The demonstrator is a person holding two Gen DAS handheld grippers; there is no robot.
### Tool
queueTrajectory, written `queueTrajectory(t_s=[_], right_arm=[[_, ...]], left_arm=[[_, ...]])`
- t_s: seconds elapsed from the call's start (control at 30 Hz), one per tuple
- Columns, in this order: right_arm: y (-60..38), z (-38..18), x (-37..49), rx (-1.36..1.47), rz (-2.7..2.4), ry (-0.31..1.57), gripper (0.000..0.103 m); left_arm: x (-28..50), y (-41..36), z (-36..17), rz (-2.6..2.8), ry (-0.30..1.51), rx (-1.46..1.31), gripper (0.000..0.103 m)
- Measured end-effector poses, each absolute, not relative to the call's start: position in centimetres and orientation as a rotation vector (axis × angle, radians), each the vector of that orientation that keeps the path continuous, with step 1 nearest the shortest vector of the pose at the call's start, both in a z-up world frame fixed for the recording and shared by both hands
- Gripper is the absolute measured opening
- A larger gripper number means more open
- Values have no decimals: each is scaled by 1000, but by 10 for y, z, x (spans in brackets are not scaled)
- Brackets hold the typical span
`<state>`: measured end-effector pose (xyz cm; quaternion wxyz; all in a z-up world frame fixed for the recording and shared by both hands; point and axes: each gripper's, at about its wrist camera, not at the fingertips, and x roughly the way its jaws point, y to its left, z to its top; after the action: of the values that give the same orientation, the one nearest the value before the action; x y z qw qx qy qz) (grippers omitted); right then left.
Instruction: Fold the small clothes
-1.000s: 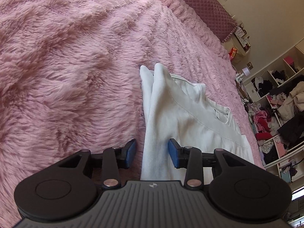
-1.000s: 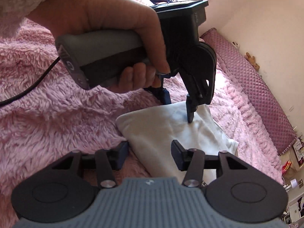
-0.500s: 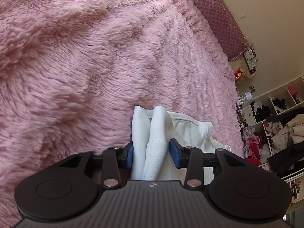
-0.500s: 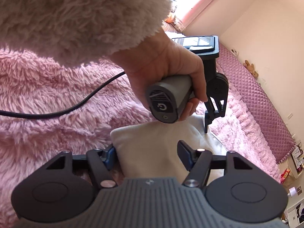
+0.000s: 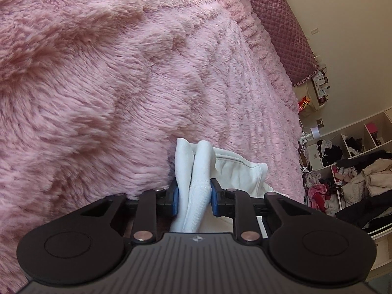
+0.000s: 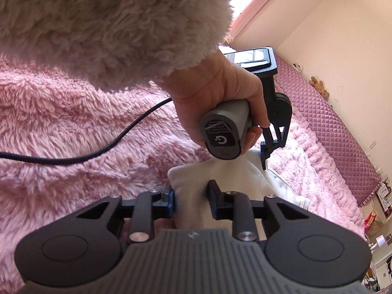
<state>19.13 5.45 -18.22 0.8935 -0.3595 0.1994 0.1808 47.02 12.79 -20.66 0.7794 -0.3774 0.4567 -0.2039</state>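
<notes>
A small white garment [image 5: 235, 171] lies on the pink furry bedspread [image 5: 98, 73]. In the left wrist view its bunched, folded end stands between the blue pads of my left gripper [image 5: 193, 196], whose jaws are closing and press on the cloth from both sides. In the right wrist view the near corner of the garment [image 6: 191, 181] fills the gap of my right gripper [image 6: 192, 197], whose jaws are also closing and pinch it. Beyond it, a hand [image 6: 215, 90] in a fluffy sleeve [image 6: 98, 24] holds the left gripper [image 6: 265, 156] at the garment's far side.
A black cable [image 6: 98, 152] runs across the bedspread from the left. A quilted mauve headboard [image 5: 276, 24] lines the bed's far edge. Open shelves [image 5: 343, 166] stuffed with clothes stand beyond the bed at right.
My left gripper slid along the garment to its bunched end and its pads closed on it. My right jaws widened, then closed on the near corner. The hand with the left gripper moved farther away.
</notes>
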Motion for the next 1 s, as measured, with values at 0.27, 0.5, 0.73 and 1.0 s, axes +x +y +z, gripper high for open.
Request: queueTrajectory(t_s=[0.27, 0.5, 0.73, 1.0], right_arm=[[34, -155, 190, -592, 311, 415, 5], [2, -121, 179, -441, 230, 374, 3], [-50, -94, 169, -291, 120, 352, 3], [-133, -87, 150, -99, -62, 371, 3]], left_arm=[[465, 116, -170, -476, 934, -784, 18], [466, 85, -132, -518, 917, -750, 17], [456, 29, -102, -570, 884, -695, 17], [442, -59, -88, -661, 871, -632, 17]])
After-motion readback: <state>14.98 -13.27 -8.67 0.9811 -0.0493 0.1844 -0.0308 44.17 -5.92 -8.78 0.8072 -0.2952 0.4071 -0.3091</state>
